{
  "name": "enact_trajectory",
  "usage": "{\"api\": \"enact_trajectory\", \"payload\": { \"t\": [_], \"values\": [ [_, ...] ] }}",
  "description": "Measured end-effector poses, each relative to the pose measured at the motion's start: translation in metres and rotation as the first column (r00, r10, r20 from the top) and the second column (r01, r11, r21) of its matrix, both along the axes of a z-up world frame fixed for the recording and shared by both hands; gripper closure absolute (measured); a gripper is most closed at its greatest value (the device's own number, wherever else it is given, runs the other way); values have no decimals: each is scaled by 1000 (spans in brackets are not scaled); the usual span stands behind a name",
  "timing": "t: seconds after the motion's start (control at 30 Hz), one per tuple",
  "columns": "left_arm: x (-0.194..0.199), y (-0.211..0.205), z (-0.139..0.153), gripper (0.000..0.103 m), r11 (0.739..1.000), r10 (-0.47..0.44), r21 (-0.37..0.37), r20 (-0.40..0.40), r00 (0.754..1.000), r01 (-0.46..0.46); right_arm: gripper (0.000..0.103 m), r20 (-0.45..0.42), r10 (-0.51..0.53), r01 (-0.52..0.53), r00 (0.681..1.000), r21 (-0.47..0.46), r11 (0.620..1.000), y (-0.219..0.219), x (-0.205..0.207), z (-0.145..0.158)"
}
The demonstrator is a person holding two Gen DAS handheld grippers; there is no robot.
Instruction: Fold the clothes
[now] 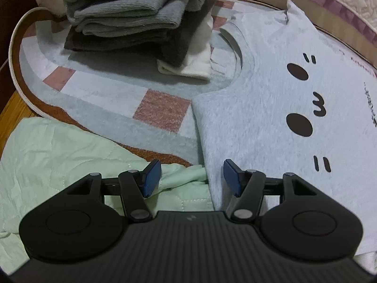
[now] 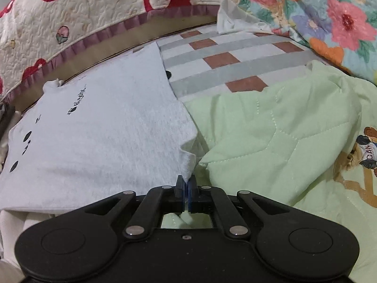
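Observation:
A light grey T-shirt (image 1: 271, 108) with a black cartoon face print lies flat on the checked rug (image 1: 99, 108). In the right wrist view the same T-shirt (image 2: 99, 127) spreads to the left, and my right gripper (image 2: 186, 184) is shut on its near right corner, which puckers up into the blue pads. My left gripper (image 1: 192, 176) hovers open over the shirt's near left corner. Its left pad (image 1: 152, 179) is above green quilted fabric, its right pad (image 1: 232, 176) above the shirt; nothing is pinched between them.
A stack of folded grey, dark and white clothes (image 1: 132, 23) stands on the rug at the back left. A pale green quilt (image 2: 282, 136) lies bunched at the near side. A bear-print quilt (image 2: 94, 18) and a floral cover (image 2: 318, 11) border the far side.

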State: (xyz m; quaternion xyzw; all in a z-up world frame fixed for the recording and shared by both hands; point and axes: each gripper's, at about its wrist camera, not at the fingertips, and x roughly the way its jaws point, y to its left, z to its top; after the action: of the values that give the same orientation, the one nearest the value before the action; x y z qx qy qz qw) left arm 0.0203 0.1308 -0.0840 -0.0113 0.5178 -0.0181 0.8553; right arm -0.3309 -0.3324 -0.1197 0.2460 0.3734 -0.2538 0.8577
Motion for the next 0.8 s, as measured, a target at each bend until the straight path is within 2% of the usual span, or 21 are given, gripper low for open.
{"api": "enact_trajectory", "payload": {
  "t": [0.1, 0.23, 0.3, 0.37, 0.43, 0.47, 0.53, 0.6, 0.63, 0.7, 0.77, 0.8],
  "values": [
    [-1, -2, 0, 45, 1000, -13, -9, -2, 1000, 13, 101, -23, -11, 11, 1000, 1, 1000, -3, -3, 1],
    [-3, -2, 5, 45, 997, -30, -69, -2, 1000, 30, 100, -62, -20, 18, 998, -38, 999, -3, -5, 3],
    [-7, 0, 5, 45, 992, -33, -124, -16, 999, 31, 99, -98, -40, 31, 994, -86, 996, -3, -5, 8],
    [-12, 3, 4, 45, 983, -41, -179, -37, 998, 33, 93, -122, -77, 58, 990, -155, 986, -4, -5, 17],
    [-19, 5, 1, 45, 974, -47, -222, -55, 997, 34, 83, -134, -126, 92, 983, -236, 967, -5, -6, 29],
    [-23, 6, -1, 45, 970, -48, -240, -64, 997, 32, 83, -129, -136, 97, 982, -270, 958, -5, -6, 35],
    [-27, 8, -7, 45, 959, -47, -283, -98, 994, 17, 82, -65, -2, -14, 998, -252, 968, 2, 10, 47],
    [-29, 10, -12, 45, 945, -40, -327, -128, 991, -4, 81, -6, 165, -163, 986, -201, 966, 8, 33, 56],
    [-30, 10, -14, 44, 938, -40, -346, -142, 989, -11, 81, 34, 257, -249, 966, -153, 956, 13, 50, 57],
    [-30, 10, -17, 44, 929, -44, -370, -159, 986, -18, 80, 97, 420, -413, 902, -82, 907, 25, 87, 57],
    [-33, 10, -20, 43, 928, -42, -371, -162, 986, -21, 78, 109, 582, -579, 806, -54, 813, 52, 129, 56],
    [-35, 9, -21, 40, 931, -40, -364, -160, 986, -22, 78, 102, 668, -667, 737, -51, 744, 71, 148, 54]
  ]
}}
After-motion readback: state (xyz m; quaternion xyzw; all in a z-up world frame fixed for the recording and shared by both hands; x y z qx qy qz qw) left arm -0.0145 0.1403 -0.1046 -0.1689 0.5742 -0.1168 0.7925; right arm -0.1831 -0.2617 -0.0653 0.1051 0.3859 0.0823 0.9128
